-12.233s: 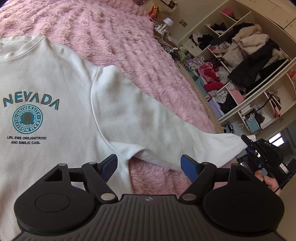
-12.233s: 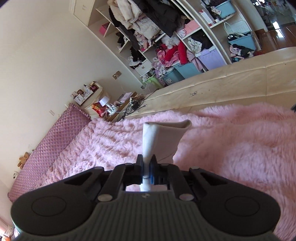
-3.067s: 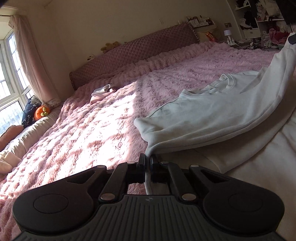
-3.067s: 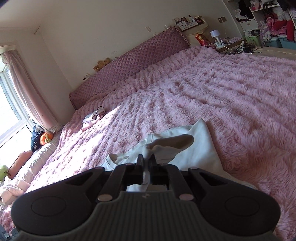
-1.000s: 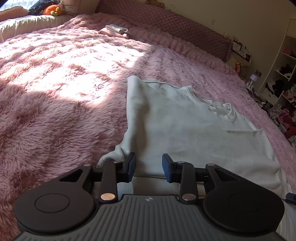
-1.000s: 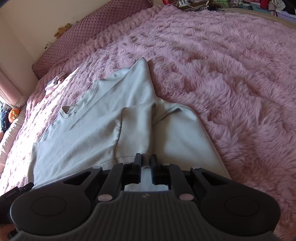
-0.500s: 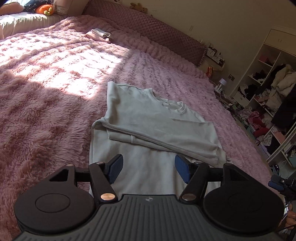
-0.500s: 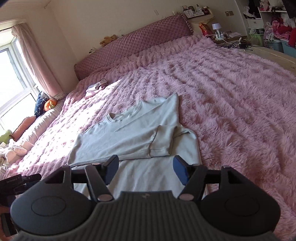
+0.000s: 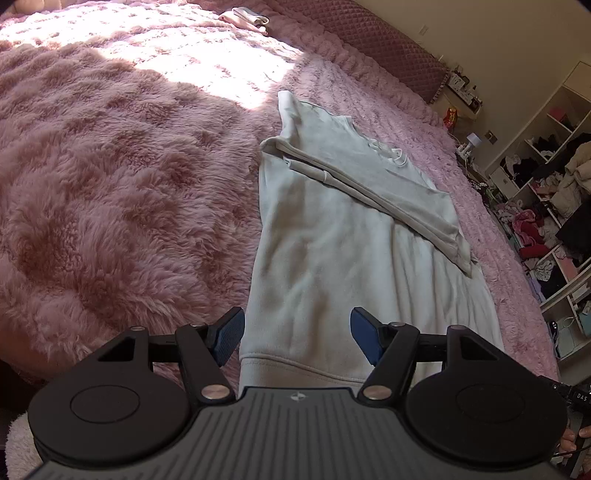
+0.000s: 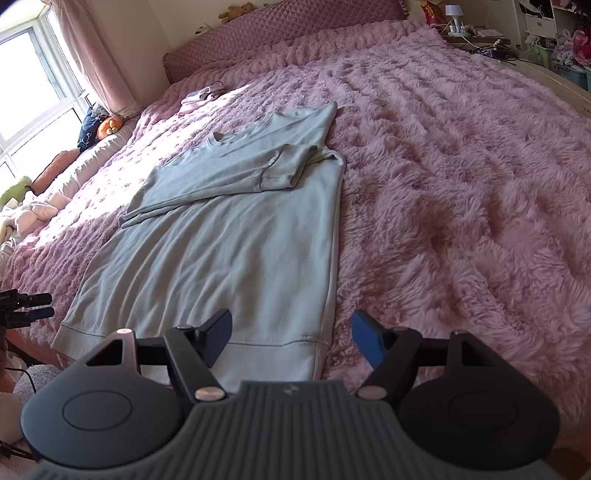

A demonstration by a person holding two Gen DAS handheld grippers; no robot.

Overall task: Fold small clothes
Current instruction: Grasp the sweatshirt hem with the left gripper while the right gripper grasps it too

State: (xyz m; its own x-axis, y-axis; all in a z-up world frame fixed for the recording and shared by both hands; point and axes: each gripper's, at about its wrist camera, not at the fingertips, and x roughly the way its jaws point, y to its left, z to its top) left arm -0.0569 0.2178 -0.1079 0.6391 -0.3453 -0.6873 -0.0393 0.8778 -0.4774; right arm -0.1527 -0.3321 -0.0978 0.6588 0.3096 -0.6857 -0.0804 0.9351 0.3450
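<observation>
A white sweatshirt [image 9: 332,236] lies back-up on the pink furry bedspread [image 9: 110,184], both sleeves folded across its upper part. In the right wrist view the sweatshirt [image 10: 229,229] stretches away from me, hem band nearest. My left gripper [image 9: 297,334] is open and empty, just above the hem's left corner. My right gripper [image 10: 291,338] is open and empty, just above the hem's right corner. The left gripper's tip also shows at the left edge of the right wrist view [image 10: 26,308].
A small folded garment [image 9: 245,16] lies near the quilted headboard [image 10: 280,26]. Open shelves full of clothes [image 9: 546,206] stand beyond the bed's right side. Cushions and soft toys [image 10: 99,127] sit by the window at the left.
Both grippers let go of the sleeves, opened, and drew back from the sweatshirt's upper part to its hem. The sleeves now lie folded across the back.
</observation>
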